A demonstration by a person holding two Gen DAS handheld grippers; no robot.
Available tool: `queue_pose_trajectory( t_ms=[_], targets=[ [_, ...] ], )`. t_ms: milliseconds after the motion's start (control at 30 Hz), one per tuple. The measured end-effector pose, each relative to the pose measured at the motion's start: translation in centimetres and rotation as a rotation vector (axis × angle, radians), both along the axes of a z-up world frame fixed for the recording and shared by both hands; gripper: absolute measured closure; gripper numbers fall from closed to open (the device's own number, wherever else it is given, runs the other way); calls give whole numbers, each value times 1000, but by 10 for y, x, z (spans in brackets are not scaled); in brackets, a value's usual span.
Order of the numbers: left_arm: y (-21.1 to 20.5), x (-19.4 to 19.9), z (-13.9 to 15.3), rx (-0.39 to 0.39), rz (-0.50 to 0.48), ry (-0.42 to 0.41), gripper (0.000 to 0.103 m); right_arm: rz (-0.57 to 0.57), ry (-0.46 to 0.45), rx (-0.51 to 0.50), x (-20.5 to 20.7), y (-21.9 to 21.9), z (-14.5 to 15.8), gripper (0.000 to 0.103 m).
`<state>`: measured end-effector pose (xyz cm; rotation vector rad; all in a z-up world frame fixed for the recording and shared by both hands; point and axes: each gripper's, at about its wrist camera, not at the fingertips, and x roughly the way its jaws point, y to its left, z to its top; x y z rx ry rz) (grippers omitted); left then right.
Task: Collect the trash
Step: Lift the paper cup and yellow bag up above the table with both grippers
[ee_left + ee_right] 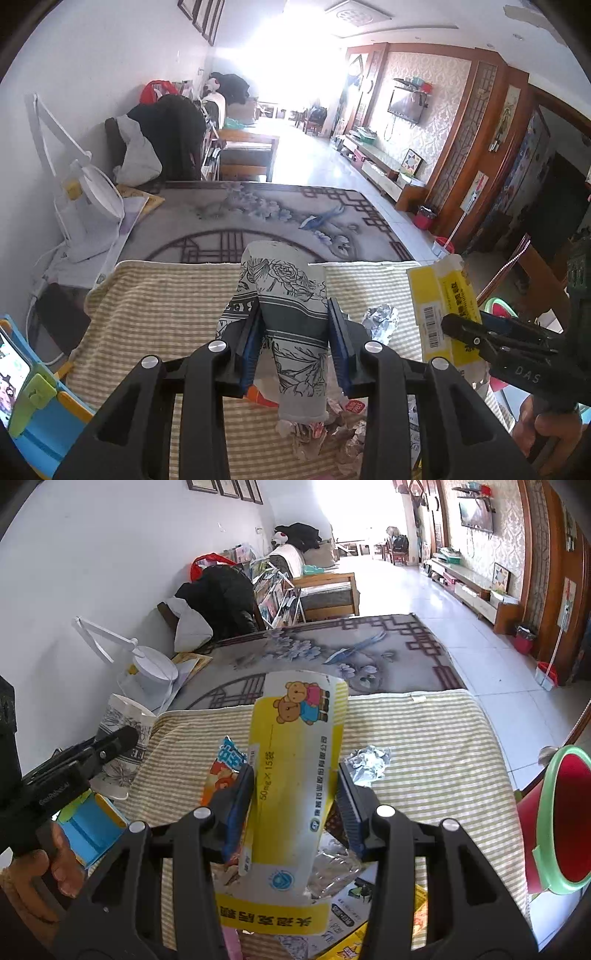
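Now the left tool (293,334) is clenching a flower-printed paper cup (286,295) above the striped counter (166,295), while the right tool (295,794) is gripping a yellow box (295,775); both are likely heading for the red bin (565,823) at three o'clock.

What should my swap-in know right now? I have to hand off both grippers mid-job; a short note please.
Left hand-held gripper: shut on the crushed paper cup, lifted off the striped cloth.
Right hand-held gripper: shut on the yellow box, also lifted.
Red bin: at the table's right edge, open.
Done: two pieces picked up; neither is in the bin yet.
Left: drop both, then collect the foil, the snack wrapper and the scraps near the front edge.
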<state>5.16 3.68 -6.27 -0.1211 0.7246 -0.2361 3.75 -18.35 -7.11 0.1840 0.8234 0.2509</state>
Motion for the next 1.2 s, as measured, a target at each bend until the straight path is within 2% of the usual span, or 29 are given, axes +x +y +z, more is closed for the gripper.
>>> queue_pose_trajectory(
  t_ms=[100, 300, 500, 667, 833, 1033, 1200],
  targets=[
    [-3, -5, 1, 33, 7, -13, 72, 6, 1, -3, -2, 2, -1, 59],
    [-7, -13, 7, 45, -10, -39, 72, 2, 2, -5, -3, 0, 0, 59],
    [-8, -16, -2, 42, -13, -16, 72, 0, -5, -9, -6, 0, 2, 59],
    [-13, -24, 0, 66, -23, -43, 72, -16, -6, -13, -13, -4, 2, 59],
    [-15, -17, -16, 43, -42, 21, 72, -21, 20, -19, -14, -3, -5, 59],
    [-20, -20, -14, 65, -57, 2, 72, -25, 4, -20, -14, -3, -3, 59],
    [-17, -20, -16, 60, -48, 22, 72, -25, 1, -12, -15, -4, -3, 59]
  ],
)
